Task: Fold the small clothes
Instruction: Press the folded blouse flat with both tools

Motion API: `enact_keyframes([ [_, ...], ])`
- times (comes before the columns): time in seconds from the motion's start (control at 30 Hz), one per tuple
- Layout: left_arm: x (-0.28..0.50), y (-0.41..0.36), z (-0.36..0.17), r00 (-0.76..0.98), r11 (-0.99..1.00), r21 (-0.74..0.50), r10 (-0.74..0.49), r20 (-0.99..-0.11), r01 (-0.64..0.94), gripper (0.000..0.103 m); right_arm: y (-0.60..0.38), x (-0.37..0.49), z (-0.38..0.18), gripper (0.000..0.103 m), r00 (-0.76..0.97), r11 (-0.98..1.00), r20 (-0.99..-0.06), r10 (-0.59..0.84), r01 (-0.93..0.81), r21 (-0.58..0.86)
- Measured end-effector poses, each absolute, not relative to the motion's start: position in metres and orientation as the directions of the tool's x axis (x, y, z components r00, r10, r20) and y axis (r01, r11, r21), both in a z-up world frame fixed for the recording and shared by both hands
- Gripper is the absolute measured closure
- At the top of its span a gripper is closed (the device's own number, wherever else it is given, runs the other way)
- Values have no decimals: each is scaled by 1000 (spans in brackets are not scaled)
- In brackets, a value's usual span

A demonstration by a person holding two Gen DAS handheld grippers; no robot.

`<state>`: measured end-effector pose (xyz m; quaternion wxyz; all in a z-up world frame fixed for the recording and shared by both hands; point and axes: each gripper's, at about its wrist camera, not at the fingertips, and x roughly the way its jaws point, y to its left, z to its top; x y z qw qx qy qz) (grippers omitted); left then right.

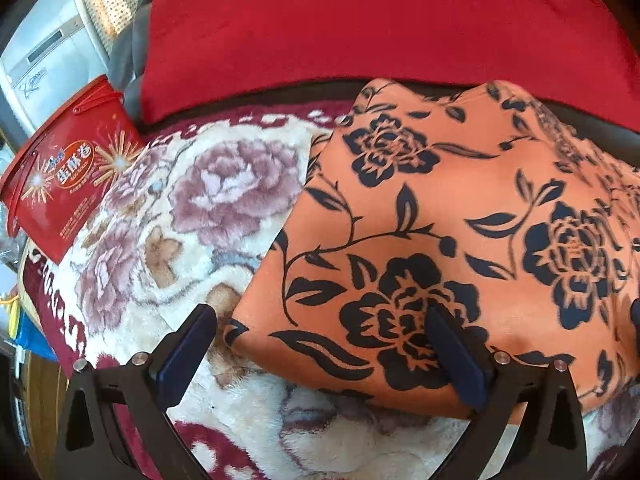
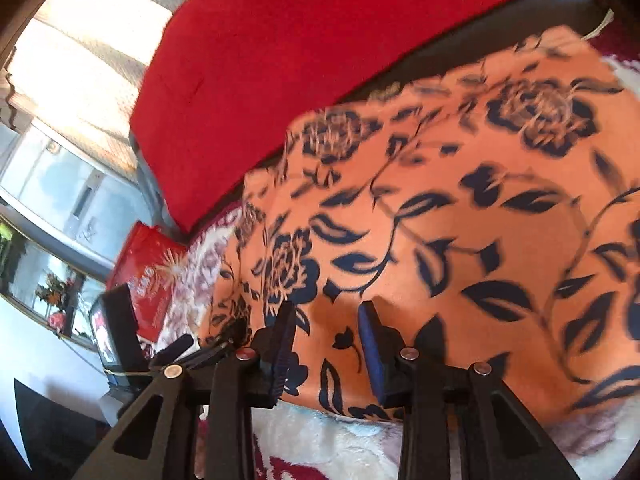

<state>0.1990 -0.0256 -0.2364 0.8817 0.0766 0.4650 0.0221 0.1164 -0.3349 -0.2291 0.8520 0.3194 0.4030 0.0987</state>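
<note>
The orange cloth (image 1: 440, 220) lies flat on the fluffy blanket (image 1: 160, 208), near its front edge. The left tongs (image 1: 320, 328) are wide open over the cloth's near corner. The right tongs (image 2: 326, 320) are open too, holding nothing. Each should pinch one near corner, lift together, and lay that edge evenly on the far edge.

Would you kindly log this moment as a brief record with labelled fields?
garment: orange floral cloth, lying fairly flat
surface: plush floral blanket
left gripper: open, over the cloth's near left corner
right gripper: open, above the cloth's near edge, holding nothing
behind: red cushion
left side: red snack tub
</note>
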Motion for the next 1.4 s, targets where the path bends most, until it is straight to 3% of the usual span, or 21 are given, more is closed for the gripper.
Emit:
enact_keyframes([
  [0.17,184,-32,-213,664,993,94,19,-747,78,0,-368,97,-210,67,742,786,-586,326,133,604],
  [0.4,172,-53,-200,714,984,70,-68,-697,162,0,-407,93,-213,66,755,761,-617,221,262,594],
  [0.73,172,-85,-221,656,963,68,-124,-744,259,0,-434,94,-233,67,712,726,-651,263,298,619],
  [1.07,195,-85,-251,543,962,-49,-194,-817,269,0,-463,82,-237,66,721,694,-642,262,322,644],
  [1.13,195,-83,-253,548,960,-66,-211,-810,271,0,-461,84,-236,60,725,687,-630,277,309,657],
  [1.17,194,-84,-252,554,960,-59,-207,-807,273,0,-460,83,-236,52,732,673,-615,293,298,677],
  [1.23,189,-87,-245,576,959,-19,-185,-796,282,0,-463,76,-231,47,764,645,-575,295,285,709],
  [1.4,170,-96,-224,707,945,134,-125,-697,299,0,-467,59,-219,47,784,692,-595,176,331,641],
])
